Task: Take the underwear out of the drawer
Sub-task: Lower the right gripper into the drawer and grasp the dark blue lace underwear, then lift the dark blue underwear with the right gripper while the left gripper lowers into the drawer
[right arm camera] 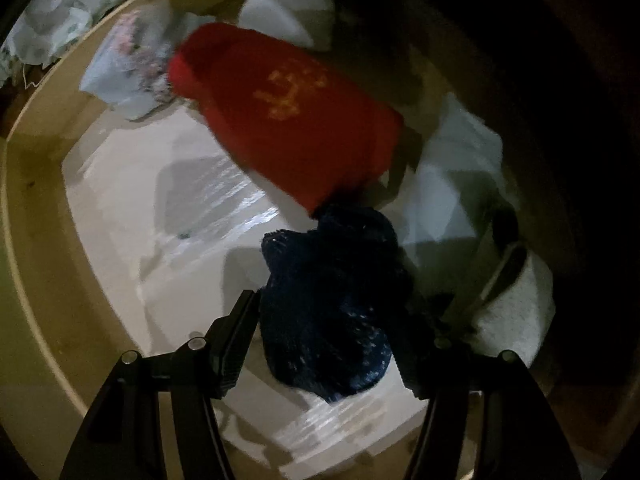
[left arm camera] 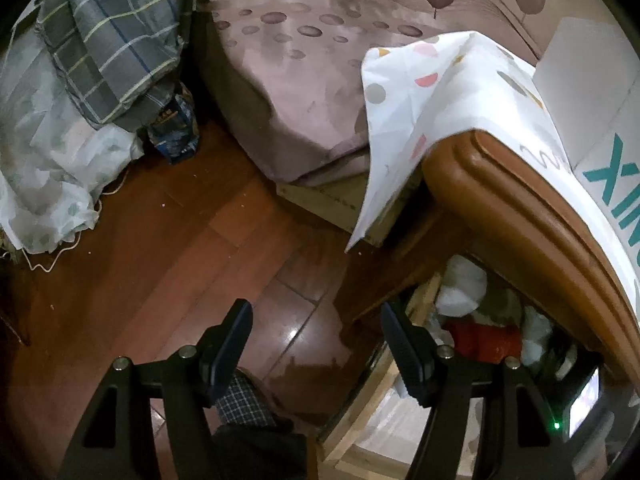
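The wooden drawer [right arm camera: 32, 216] stands pulled out, lined with pale paper. In it lie a red folded garment with a yellow mark [right arm camera: 288, 120], a dark blue knitted garment [right arm camera: 328, 304] and several white cloth items [right arm camera: 452, 184]. My right gripper [right arm camera: 332, 320] is open inside the drawer, its fingers on either side of the dark blue garment. My left gripper [left arm camera: 316, 324] is open and empty, held above the wooden floor just left of the drawer [left arm camera: 360, 412]. The red garment [left arm camera: 484, 340] also shows in the left wrist view.
A brown wooden nightstand top [left arm camera: 532, 216] with a spotted white cloth [left arm camera: 416, 120] overhangs the drawer. A bed with a pinkish sheet [left arm camera: 304, 92] stands behind. A plaid bundle [left arm camera: 112, 36] and a plastic bag [left arm camera: 48, 184] lie on the floor at left.
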A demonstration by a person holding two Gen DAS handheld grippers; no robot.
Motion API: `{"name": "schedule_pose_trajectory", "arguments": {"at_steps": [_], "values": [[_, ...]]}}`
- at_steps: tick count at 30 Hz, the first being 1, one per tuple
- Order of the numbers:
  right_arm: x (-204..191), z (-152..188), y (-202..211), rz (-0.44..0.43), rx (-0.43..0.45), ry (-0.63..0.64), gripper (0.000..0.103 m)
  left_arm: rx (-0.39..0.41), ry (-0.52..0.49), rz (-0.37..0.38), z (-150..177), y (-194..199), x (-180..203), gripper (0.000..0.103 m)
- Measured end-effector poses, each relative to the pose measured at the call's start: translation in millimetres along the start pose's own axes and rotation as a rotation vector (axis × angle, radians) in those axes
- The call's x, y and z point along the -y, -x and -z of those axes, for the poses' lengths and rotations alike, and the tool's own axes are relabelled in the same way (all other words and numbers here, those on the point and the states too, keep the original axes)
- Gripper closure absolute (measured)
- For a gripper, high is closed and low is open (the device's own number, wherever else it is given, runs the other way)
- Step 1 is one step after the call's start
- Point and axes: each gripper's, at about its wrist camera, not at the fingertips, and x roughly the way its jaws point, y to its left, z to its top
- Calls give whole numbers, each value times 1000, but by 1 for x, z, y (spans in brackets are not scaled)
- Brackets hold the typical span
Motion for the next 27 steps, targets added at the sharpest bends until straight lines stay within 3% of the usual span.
{"name": "schedule_pose_trajectory", "arguments": {"at_steps": [7, 9, 15, 22, 27], "values": [[8, 9, 3, -44, 42, -18, 47, -18, -11, -3, 2, -4, 2, 34], [13, 13, 5, -50, 51, -36, 60, -22, -9, -1, 2, -6, 2, 34], [20, 25, 10, -24, 42, -53, 78, -27, -46, 11, 6, -8, 9, 34], [20, 37, 36, 16, 39, -52, 80, -50, -166, 34, 17, -15, 29, 34], [12, 61, 62, -35, 57, -83, 80, -83, -199, 89, 23, -21, 40, 34]]}}
